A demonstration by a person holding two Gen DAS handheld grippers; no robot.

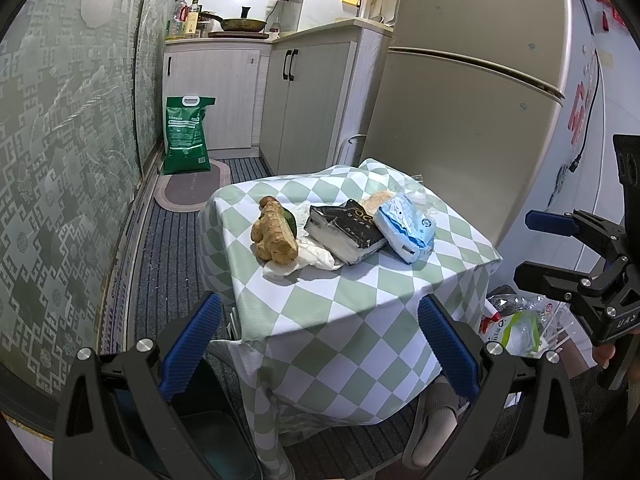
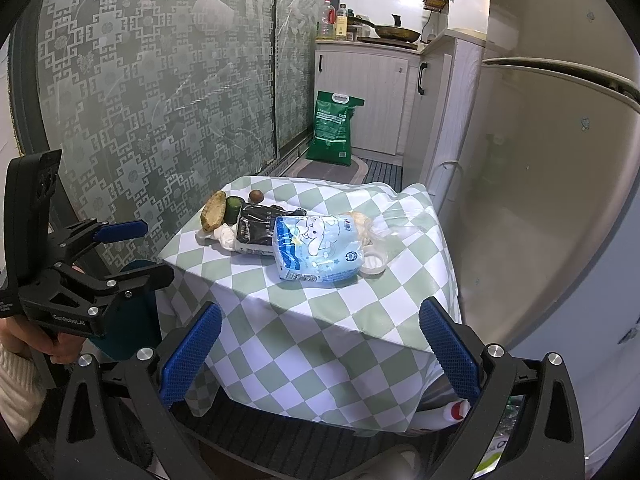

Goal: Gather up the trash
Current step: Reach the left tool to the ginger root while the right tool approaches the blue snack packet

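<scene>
A small table with a green-and-white checked cloth (image 1: 320, 280) (image 2: 320, 320) holds a ginger root (image 1: 274, 234) (image 2: 212, 210), a crumpled white tissue (image 1: 316, 254), a black tissue pack (image 1: 346, 230) (image 2: 256, 228), a blue-and-white tissue pack (image 1: 406, 226) (image 2: 316, 246), clear plastic wrap (image 2: 400, 220) and a small white lid (image 2: 374, 262). My left gripper (image 1: 320, 344) is open and empty, short of the table's near corner. My right gripper (image 2: 320, 348) is open and empty, in front of the table. Each gripper shows in the other's view: the right one (image 1: 536, 248), the left one (image 2: 136, 250).
A bag of trash (image 1: 516, 324) sits on the floor to the right of the table. A dark teal bin (image 1: 212, 440) (image 2: 132, 308) stands at the table's left. A fridge (image 1: 472, 100) is behind the table. A green sack (image 1: 186, 136) leans on the cabinets.
</scene>
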